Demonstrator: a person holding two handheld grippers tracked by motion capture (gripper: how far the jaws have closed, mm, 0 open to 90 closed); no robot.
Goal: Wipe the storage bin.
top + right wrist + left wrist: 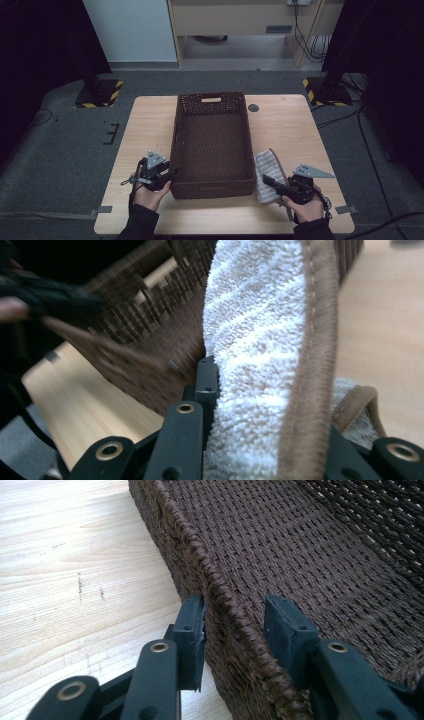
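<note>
A dark brown woven basket lies lengthwise in the middle of the wooden table. My left gripper is at its near left corner. In the left gripper view the jaws straddle the basket's left rim, one pad outside the wall and one inside, with a gap on the inner side. A folded white towel with brown edging stands just right of the basket, and my right gripper is shut on it. In the right gripper view the towel rises between the jaws and hides the right pad.
A small black disc sits in the table's top at the far right of the basket. The basket's far wall has a handle slot. Black stands with yellow-striped feet flank the table's far corners.
</note>
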